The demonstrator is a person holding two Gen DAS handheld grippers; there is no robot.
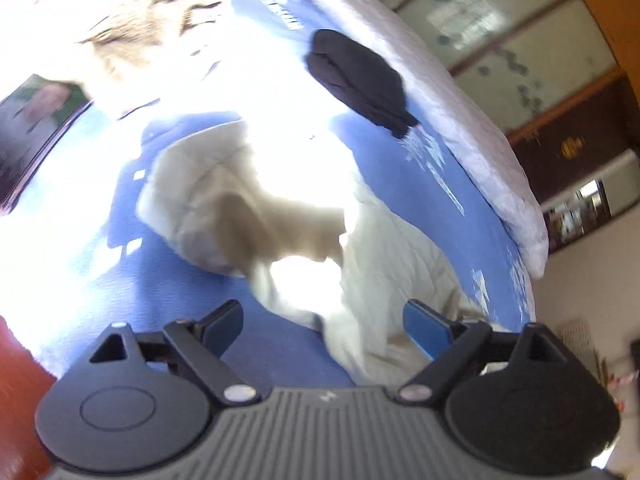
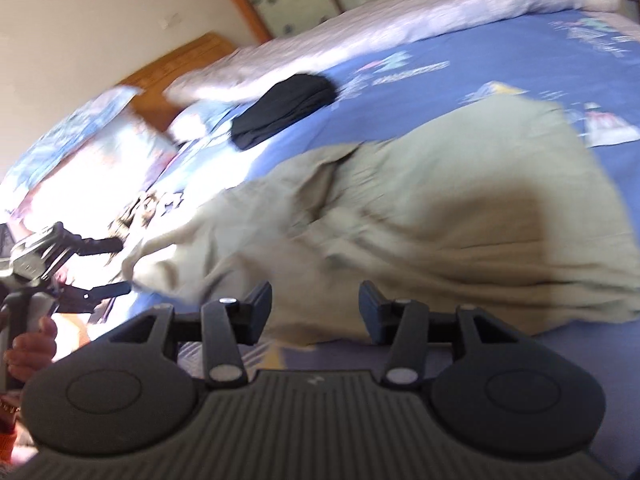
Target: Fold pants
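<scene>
Light khaki pants (image 2: 420, 220) lie crumpled on a blue bedsheet (image 2: 460, 76). In the left wrist view the pants (image 1: 280, 216) are partly washed out by sunlight. My left gripper (image 1: 324, 328) is open, its fingers apart just above the near edge of the pants, nothing between them. My right gripper (image 2: 314, 308) is open and empty at the near edge of the pants. The left gripper (image 2: 108, 268) also shows at the left of the right wrist view, open, beside the pants' end.
A folded black garment (image 2: 284, 104) lies on the sheet beyond the pants; it also shows in the left wrist view (image 1: 356, 80). A pale quilt (image 2: 380, 28) is rolled along the far side. A wooden headboard (image 2: 176, 64) and a patterned pillow (image 2: 92, 132) are at the left.
</scene>
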